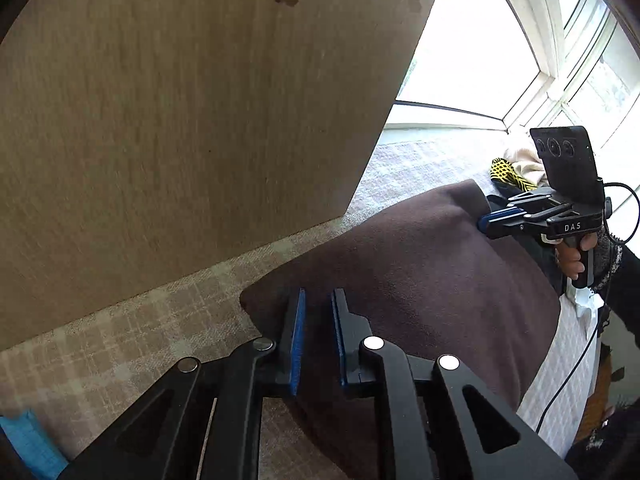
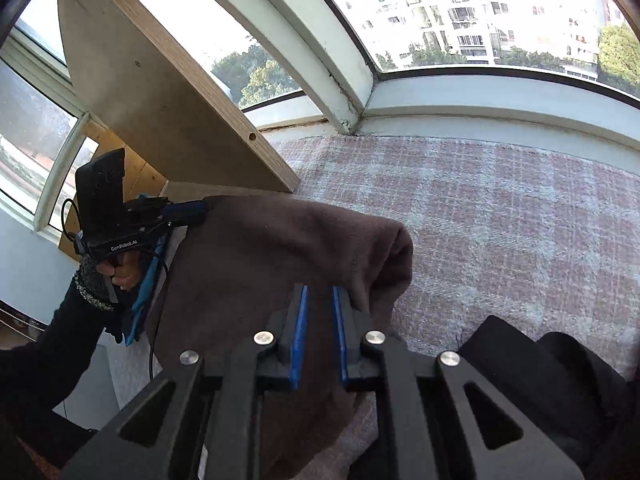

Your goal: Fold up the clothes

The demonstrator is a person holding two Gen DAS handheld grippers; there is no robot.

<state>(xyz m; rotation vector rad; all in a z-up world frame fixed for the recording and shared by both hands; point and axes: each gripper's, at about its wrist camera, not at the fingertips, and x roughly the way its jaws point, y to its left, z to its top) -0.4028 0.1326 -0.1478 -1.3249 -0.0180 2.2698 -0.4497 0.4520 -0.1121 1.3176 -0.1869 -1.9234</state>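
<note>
Garment: brown fleece garment (image 2: 280, 248), held up over the checked blanket (image 2: 500, 220).
Left gripper (image 1: 318, 300): pads pinched narrow on one top corner.
Right gripper (image 2: 320, 296): likewise narrow on the other corner.
Step, judged: garment carried spread between both grips.
Next: lower it flat with both corners level.

Bright daylight pours through a curved bay window (image 2: 460, 20) at the far side, above a checked cover (image 2: 500, 220), with a wooden panel (image 1: 180, 120) leaning at left.
</note>
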